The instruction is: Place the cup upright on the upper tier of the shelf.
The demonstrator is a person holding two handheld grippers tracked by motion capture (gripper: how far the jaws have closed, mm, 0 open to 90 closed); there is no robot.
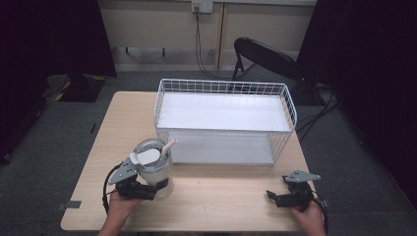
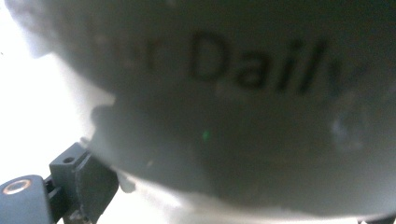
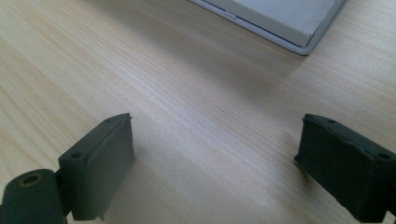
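Observation:
A clear tumbler (image 1: 156, 169) with a white lid and a bent straw stands on the wooden table (image 1: 221, 196) at the front left. My left gripper (image 1: 158, 189) is shut on its lower part, with a hand behind it. In the left gripper view the tumbler's wall (image 2: 243, 116) is very close and blurred, with dark lettering reading "Daily", and one black pad (image 2: 86, 184) presses against it at the lower left. My right gripper (image 1: 279, 188) rests at the front right, open, its jaws wide apart over bare wood (image 3: 215, 163).
A white wire basket (image 1: 162, 101) with a white floor panel stands at the back middle of the table; its base corner (image 3: 299, 39) lies just ahead of the right gripper. A black folding chair (image 1: 265, 56) and cables stand behind the table.

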